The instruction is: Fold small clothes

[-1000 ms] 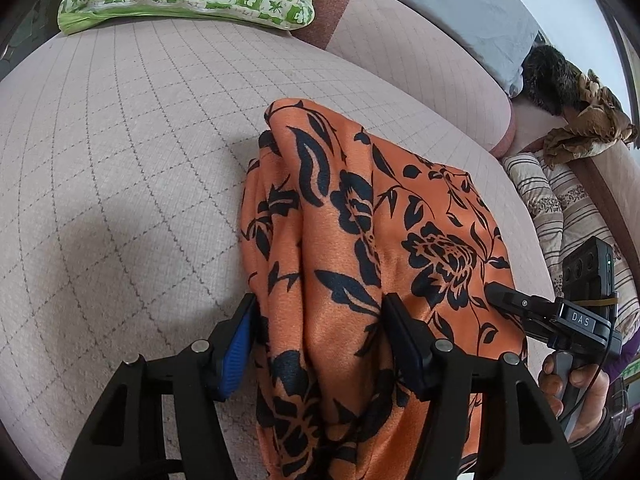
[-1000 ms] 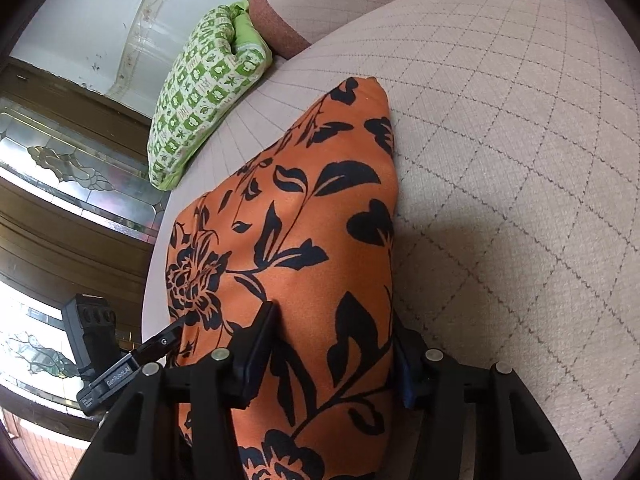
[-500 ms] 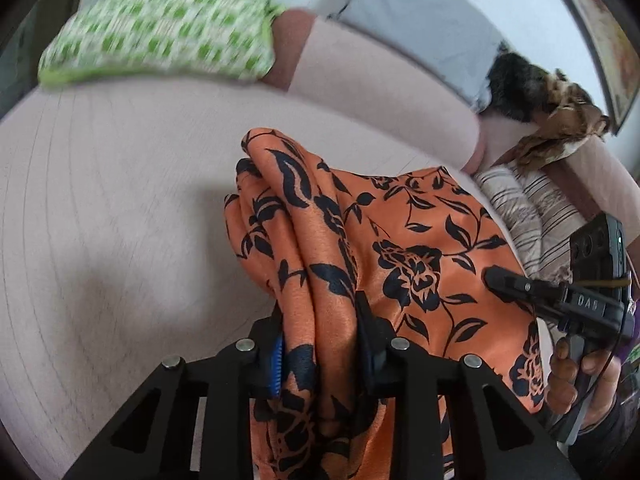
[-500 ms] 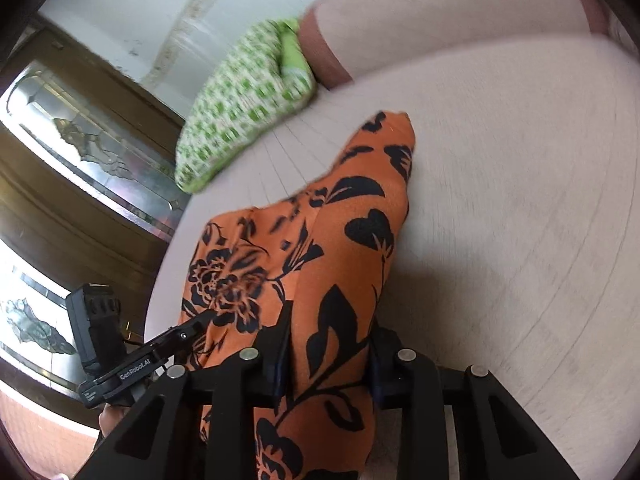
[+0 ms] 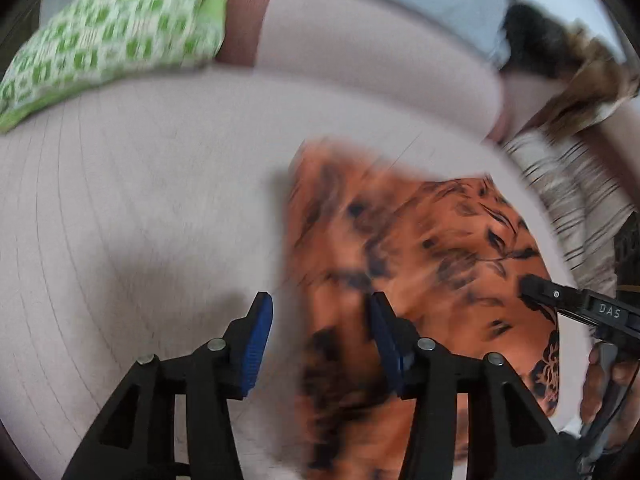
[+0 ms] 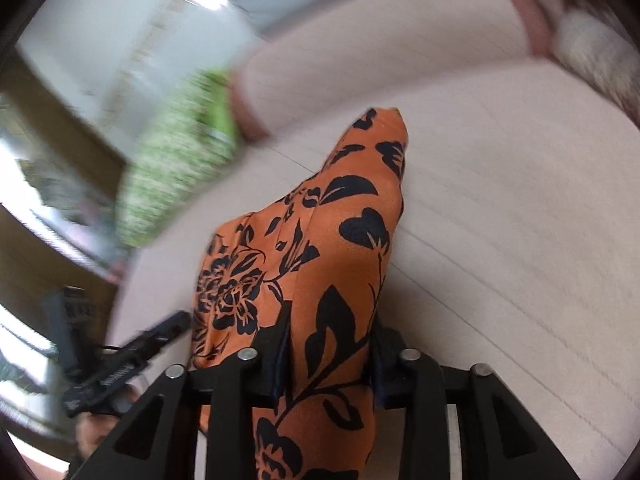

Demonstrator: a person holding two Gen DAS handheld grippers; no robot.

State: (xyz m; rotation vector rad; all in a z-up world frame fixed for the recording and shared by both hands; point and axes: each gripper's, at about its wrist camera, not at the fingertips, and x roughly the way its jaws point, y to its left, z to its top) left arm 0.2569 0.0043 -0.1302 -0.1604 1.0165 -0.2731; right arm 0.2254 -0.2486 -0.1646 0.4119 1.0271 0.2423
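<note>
**Letting the fold go without dragging it**

Start from the quilted seat (image 5: 120,220): broad, soft and bare on its left half, with the green pillow (image 5: 112,36) at its far left corner, well clear of the work.

Next, the orange garment (image 5: 420,240): spread over the right half of the seat, far tip resting on the seat, near end raised off the seat's front edge into both grippers. Badly blurred in the left wrist view, so no counting the layers there. Judged as mid-fold, at the point of release.

Then the left gripper (image 5: 320,304), above the seat's front edge: jaws about half apart and opening, cloth between them but leaning only against the right-hand finger. No real hold.

Then the right gripper (image 6: 332,332), further right along the same front edge: jaws opening too, with a thick bunch of the garment filling the gap and touching both fingers.

Lower the right side onto the seat before giving up the last contact, to avoid a slump and a crooked crease. Match the two sides for a straight edge along the seat's front. Withdraw straight back off the seat, not sideways.

Lastly, mind the ribbed blue pads (image 5: 256,340): likely to catch on such smooth fabric, so open fully before pulling away.
</note>
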